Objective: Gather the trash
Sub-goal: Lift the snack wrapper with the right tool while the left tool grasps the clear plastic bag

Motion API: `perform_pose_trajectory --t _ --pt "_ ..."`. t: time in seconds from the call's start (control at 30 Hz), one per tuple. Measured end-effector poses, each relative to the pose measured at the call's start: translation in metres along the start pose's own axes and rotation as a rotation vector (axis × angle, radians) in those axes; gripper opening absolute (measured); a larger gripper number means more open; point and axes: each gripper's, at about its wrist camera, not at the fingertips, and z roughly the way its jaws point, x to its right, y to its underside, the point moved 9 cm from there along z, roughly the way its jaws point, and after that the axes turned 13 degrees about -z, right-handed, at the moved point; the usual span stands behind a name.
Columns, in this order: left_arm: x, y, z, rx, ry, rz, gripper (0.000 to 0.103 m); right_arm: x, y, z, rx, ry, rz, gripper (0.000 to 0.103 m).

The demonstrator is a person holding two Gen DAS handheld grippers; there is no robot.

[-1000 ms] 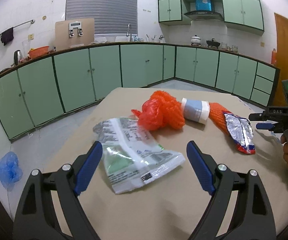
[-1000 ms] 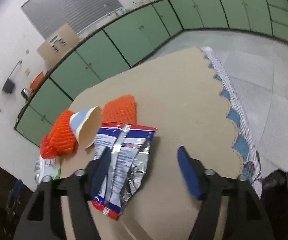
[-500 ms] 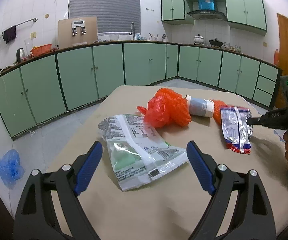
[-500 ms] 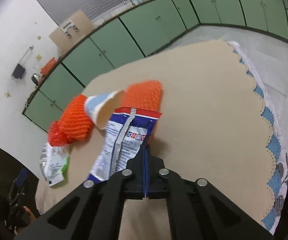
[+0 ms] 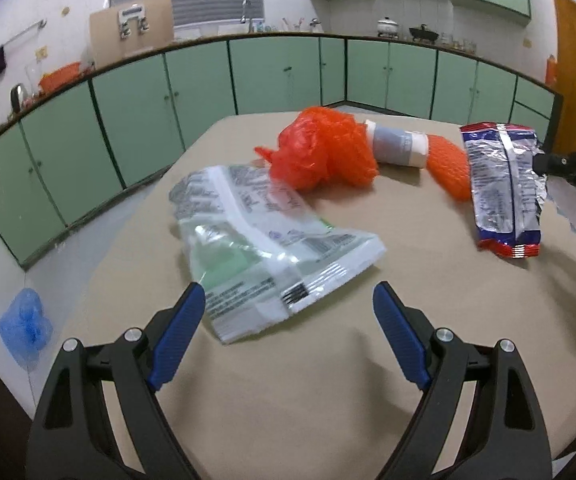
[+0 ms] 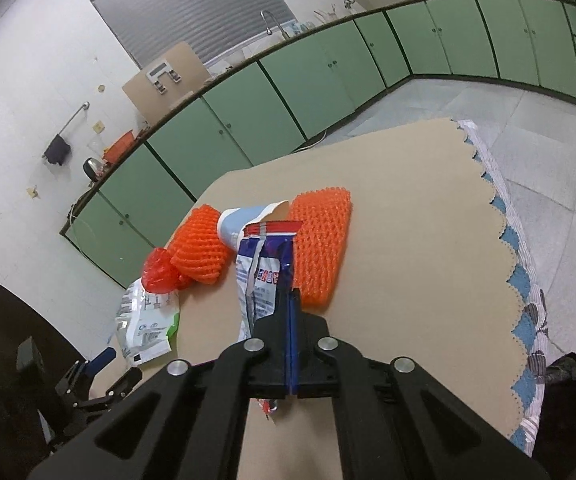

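Left wrist view, near to far: left gripper [image 5: 284,312] low over beige table cover [image 5: 288,400], blue-padded jaws standing wide apart, nothing between the pads. Closer to the clear plastic bag [image 5: 264,240] than a second ago; near corner of bag now just ahead of the left pad at 11 o'clock. Bag crinkled, glossy, printed grey and green, lying flat.

Beyond it at 12 o'clock: crumpled orange plastic bag [image 5: 312,152] bunched against orange foam netting, then a paper cup [image 5: 398,146] on its side, white with grey-blue band, and a second flat orange foam net [image 5: 450,172], dimpled texture.

At 2 o'clock: snack wrapper [image 5: 504,188], silver foil with blue and red print, creased. A second ago flat on the cover; now hanging on edge, upper side pinched by right gripper [image 5: 540,162], lower end touching or just above the cover, cannot tell which.

Right wrist view: right gripper [image 6: 290,300] jaws closed together on snack wrapper [image 6: 262,276]; a second ago wide apart astride it. Wrapper partly hides the cup mouth. Scalloped cover edge with patterned cloth [image 6: 528,320] at 3 o'clock, black bag [image 6: 572,380] at 4 o'clock.

Far: green cabinets [image 5: 200,80], blue bag [image 5: 26,320] on floor at 9 o'clock.
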Motion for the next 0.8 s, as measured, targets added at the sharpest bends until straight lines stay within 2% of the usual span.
perform_pose_trajectory --t 0.1,0.2,0.53,0.57,0.6,0.63,0.67,0.8 --pt "0.025 -0.005 -0.002 0.036 -0.013 0.107 0.083 0.003 0.0 0.0 0.008 0.003 0.01 0.0" --pt "0.041 -0.006 0.007 0.022 -0.01 0.145 0.082 0.006 0.001 -0.002 0.012 0.004 0.023 0.0" --pt "0.02 0.0 0.029 -0.073 -0.052 0.042 0.079 0.005 0.001 -0.005 0.017 0.003 0.015 0.0" --pt "0.019 0.003 0.03 -0.091 -0.034 0.035 0.058 0.005 0.001 -0.005 0.017 0.008 0.008 0.0" --pt "0.019 0.004 0.032 -0.101 -0.024 0.03 0.044 0.005 0.001 -0.006 0.017 0.011 0.004 0.0" --pt "0.016 0.006 0.033 -0.109 -0.023 0.018 0.021 0.004 0.001 -0.006 0.017 0.015 0.0 0.0" --pt "0.013 0.005 0.032 -0.109 -0.003 -0.013 0.016 0.005 0.001 -0.007 0.017 0.017 -0.001 0.0" --pt "0.007 -0.002 0.014 -0.055 0.055 -0.065 0.014 0.003 0.0 -0.011 0.017 0.023 -0.007 0.0"
